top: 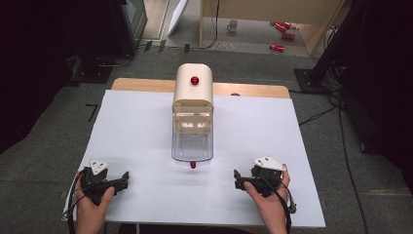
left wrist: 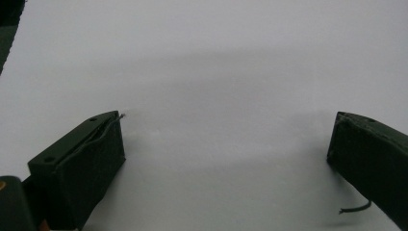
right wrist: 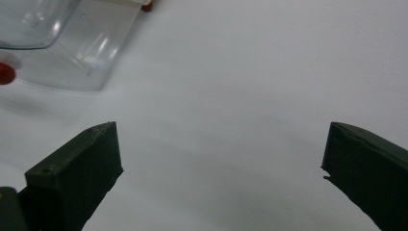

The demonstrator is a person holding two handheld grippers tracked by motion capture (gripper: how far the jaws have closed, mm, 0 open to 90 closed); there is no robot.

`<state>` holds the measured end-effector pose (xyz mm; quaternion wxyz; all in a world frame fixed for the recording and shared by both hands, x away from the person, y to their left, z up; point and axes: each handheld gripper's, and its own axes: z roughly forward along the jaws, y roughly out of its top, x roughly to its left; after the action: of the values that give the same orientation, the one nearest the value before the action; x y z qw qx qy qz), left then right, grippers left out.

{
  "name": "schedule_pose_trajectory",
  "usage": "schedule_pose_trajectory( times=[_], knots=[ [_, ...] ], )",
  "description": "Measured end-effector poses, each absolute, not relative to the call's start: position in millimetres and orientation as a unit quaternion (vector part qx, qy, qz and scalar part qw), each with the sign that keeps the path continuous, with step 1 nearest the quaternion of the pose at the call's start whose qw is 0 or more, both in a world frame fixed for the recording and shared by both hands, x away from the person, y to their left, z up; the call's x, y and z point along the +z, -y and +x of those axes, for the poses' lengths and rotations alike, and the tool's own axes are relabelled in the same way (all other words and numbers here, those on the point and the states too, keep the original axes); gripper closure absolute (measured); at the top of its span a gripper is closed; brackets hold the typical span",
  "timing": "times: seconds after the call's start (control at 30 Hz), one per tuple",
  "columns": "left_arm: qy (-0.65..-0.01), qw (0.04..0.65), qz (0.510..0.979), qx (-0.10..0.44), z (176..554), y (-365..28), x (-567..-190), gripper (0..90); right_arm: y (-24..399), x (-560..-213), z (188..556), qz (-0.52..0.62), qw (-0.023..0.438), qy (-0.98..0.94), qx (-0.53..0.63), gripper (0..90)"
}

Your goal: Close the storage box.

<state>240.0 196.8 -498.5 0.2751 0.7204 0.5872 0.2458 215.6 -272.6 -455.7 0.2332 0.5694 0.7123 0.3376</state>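
Observation:
A cream machine [top: 194, 97] with a red knob [top: 195, 80] on top stands at the table's middle. A clear plastic drawer [top: 192, 145] sticks out of its front, with a small red knob [top: 193, 165] at its near end. The same clear drawer [right wrist: 72, 43] and its red knob [right wrist: 6, 73] show at the upper left of the right gripper view. My left gripper [top: 124, 178] rests open on the white table near the front left, its jaws wide apart and empty [left wrist: 226, 144]. My right gripper [top: 237, 178] rests open at the front right, also empty [right wrist: 221, 154].
A white sheet [top: 146, 136] covers the table, and its wooden far edge [top: 141, 85] shows behind. On the floor beyond lie several red cans [top: 282, 30], a mug [top: 233, 25] and cables [top: 316, 116]. Dark stands flank both sides.

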Motion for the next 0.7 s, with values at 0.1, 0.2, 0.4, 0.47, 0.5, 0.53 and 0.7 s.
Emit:
schedule_pose_trajectory(
  times=[0.1,0.2,0.4,0.47,0.5,0.53,0.7],
  knots=[
    [-0.587,0.275,0.721,0.246,240,-197,-498,0.0,265,-451,216,0.562,0.232,-0.716,0.342,0.0],
    [-0.587,0.276,0.720,0.246,240,-197,-499,0.0,257,-447,217,0.556,0.231,-0.719,0.347,0.0],
    [-0.588,0.276,0.719,0.247,240,-197,-499,0.0,244,-443,218,0.545,0.225,-0.725,0.357,0.0],
    [-0.588,0.276,0.719,0.247,240,-197,-499,0.0,236,-440,219,0.539,0.220,-0.728,0.362,0.0],
    [-0.587,0.276,0.720,0.246,240,-197,-499,0.0,233,-439,219,0.536,0.218,-0.730,0.364,0.0],
    [-0.588,0.276,0.720,0.246,240,-197,-499,0.0,229,-439,219,0.533,0.216,-0.732,0.366,0.0],
    [-0.587,0.276,0.720,0.246,240,-197,-499,0.0,213,-435,218,0.520,0.210,-0.738,0.376,0.7]
  ],
)
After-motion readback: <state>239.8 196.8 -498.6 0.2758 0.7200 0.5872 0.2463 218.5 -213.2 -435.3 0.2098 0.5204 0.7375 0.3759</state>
